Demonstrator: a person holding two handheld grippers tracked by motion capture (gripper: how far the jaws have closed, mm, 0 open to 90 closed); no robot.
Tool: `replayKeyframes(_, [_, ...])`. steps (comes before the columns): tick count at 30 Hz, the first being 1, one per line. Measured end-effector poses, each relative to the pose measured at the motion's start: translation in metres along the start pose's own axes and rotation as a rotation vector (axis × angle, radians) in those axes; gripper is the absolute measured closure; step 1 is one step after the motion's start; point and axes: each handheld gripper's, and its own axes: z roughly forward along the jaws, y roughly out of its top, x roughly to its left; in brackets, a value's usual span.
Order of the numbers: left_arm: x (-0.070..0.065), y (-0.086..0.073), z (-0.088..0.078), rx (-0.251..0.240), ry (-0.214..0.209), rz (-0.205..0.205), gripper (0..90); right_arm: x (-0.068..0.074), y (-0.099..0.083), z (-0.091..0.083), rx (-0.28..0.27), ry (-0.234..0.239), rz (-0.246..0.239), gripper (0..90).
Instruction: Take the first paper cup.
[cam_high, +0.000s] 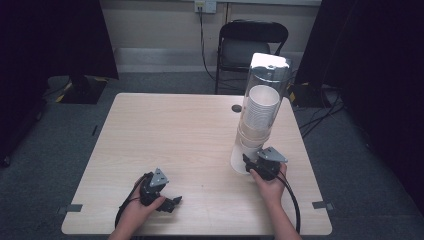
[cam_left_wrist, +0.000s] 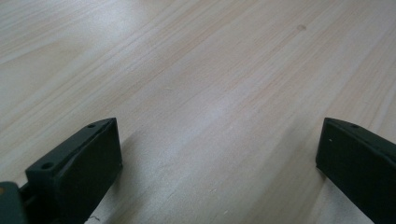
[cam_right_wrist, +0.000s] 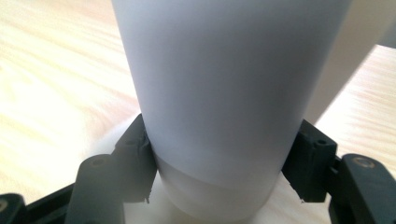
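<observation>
A clear tube dispenser (cam_high: 267, 80) stands at the table's right side with a stack of white paper cups (cam_high: 261, 106) inside. The lowest cup (cam_high: 248, 149) sticks out of its bottom end. My right gripper (cam_high: 254, 165) is shut on that cup just above the dispenser's white base (cam_high: 237, 164). In the right gripper view the cup (cam_right_wrist: 224, 84) stands between both black jaws of the right gripper (cam_right_wrist: 219, 156), which press on its sides. My left gripper (cam_high: 172, 203) rests near the front edge, open. In the left gripper view the left gripper (cam_left_wrist: 219, 144) has only bare wood between its jaws.
The light wooden table (cam_high: 175, 130) has a small dark round mark (cam_high: 236, 108) left of the dispenser. A black folding chair (cam_high: 250, 42) stands behind the table. A white upright of the dispenser stand (cam_right_wrist: 338, 56) rises right of the cup.
</observation>
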Motion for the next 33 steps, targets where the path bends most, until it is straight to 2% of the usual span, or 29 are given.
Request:
replayKeyframes(2, [0.000,0.000,0.001,-0.012,-0.007,-0.004,0.0,-0.002,-0.002,-0.003,0.025,0.012,0.001,35.7])
replayKeyframes(4, [0.000,0.000,0.001,-0.015,-0.006,-0.010,0.0,-0.002,-0.002,-0.008,0.025,0.005,-0.011,35.7])
replayKeyframes(8, [0.000,0.000,0.001,-0.015,-0.006,-0.009,0.0,-0.005,-0.002,-0.014,0.057,0.018,-0.032,35.7])
replayKeyframes(13, [0.000,0.000,0.001,-0.014,-0.007,-0.009,0.0,-0.009,-0.006,-0.022,0.102,0.042,-0.028,35.4])
replayKeyframes(16, [0.000,0.000,0.001,-0.015,-0.006,-0.010,0.0,-0.011,-0.007,-0.026,0.124,0.042,-0.043,35.2])
replayKeyframes(20, [0.000,0.000,0.001,-0.014,-0.006,-0.007,0.0,-0.015,-0.009,-0.031,0.133,0.056,-0.065,35.2])
replayKeyframes(23, [0.000,0.000,0.001,-0.014,-0.006,-0.008,0.0,-0.019,-0.012,-0.037,0.141,0.058,-0.064,35.3])
replayKeyframes(24, [0.000,0.000,0.001,-0.014,-0.006,-0.008,0.0,-0.021,-0.014,-0.038,0.139,0.057,-0.063,35.3])
replayKeyframes(28, [0.000,0.000,0.001,-0.013,-0.005,-0.008,0.0,-0.031,-0.024,-0.048,0.124,0.058,-0.004,35.2])
replayKeyframes(32, [0.000,0.000,0.001,-0.013,-0.006,-0.008,0.0,-0.041,-0.032,-0.057,0.121,0.053,0.032,34.9])
replayKeyframes(33, [0.000,0.000,0.001,-0.013,-0.006,-0.007,0.0,-0.042,-0.034,-0.058,0.126,0.048,0.026,34.6])
